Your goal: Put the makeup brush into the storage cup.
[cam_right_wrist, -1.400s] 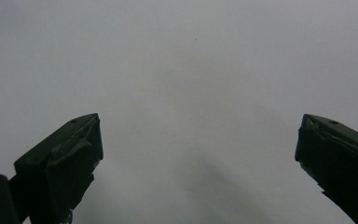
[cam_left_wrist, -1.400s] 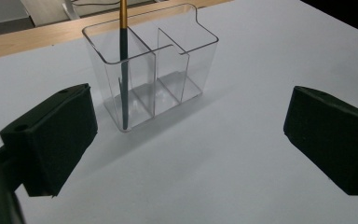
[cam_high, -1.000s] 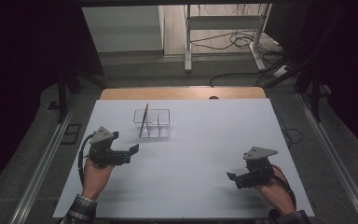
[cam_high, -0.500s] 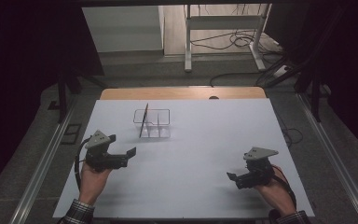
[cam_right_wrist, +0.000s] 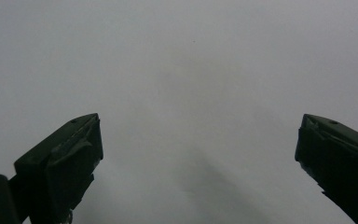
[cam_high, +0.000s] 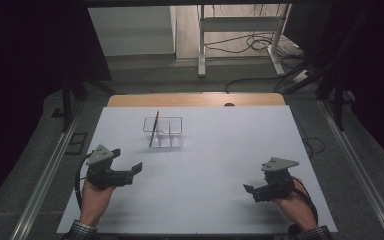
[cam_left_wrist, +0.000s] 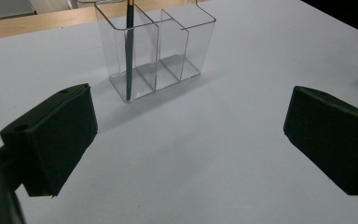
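A clear acrylic organizer (cam_high: 167, 131) with several compartments stands on the white table (cam_high: 220, 150), left of centre toward the far side. A thin dark brush with a gold ferrule (cam_high: 154, 129) leans upright in its left compartment. My left gripper (cam_high: 133, 172) is held at the near left, open and empty, its jaws pointing toward the organizer. In the left gripper view the organizer (cam_left_wrist: 177, 46) and the brush (cam_left_wrist: 129, 56) sit beyond the spread jaws of the left gripper (cam_left_wrist: 191, 126). My right gripper (cam_high: 250, 190) rests at the near right, open, and the right gripper (cam_right_wrist: 198, 158) faces bare table.
A wooden strip (cam_high: 195, 100) runs along the table's far edge. Beyond it are a metal stand (cam_high: 240, 30) and cables on the floor. Metal rails (cam_high: 45, 175) flank the table on both sides.
My left gripper has drawn back a little toward the near edge, away from the organizer. The right gripper has stayed in place.
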`<control>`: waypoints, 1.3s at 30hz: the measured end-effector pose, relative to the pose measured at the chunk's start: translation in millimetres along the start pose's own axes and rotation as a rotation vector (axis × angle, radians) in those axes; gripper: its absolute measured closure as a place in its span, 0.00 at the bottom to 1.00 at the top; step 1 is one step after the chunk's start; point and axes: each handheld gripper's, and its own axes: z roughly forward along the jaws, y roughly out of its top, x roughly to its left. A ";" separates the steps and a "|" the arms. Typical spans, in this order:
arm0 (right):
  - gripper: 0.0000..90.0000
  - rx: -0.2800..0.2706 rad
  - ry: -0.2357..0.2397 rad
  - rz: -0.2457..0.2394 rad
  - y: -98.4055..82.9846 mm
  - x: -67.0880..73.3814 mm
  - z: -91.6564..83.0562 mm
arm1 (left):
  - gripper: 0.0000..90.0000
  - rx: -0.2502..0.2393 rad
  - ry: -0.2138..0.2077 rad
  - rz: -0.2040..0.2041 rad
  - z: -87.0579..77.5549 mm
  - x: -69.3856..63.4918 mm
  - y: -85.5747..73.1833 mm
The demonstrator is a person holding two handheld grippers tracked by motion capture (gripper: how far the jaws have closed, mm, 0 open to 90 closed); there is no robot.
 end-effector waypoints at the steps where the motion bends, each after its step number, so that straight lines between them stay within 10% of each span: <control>1: 0.01 -0.001 0.000 0.002 0.0 0.1 0.1 | 0.03 -0.002 0.000 -0.002 -1.2 0.0 -0.7; 39: 0.01 0.003 -0.006 0.000 -0.3 0.2 -0.2 | 0.03 -0.014 0.043 -0.037 -38.5 9.0 -27.0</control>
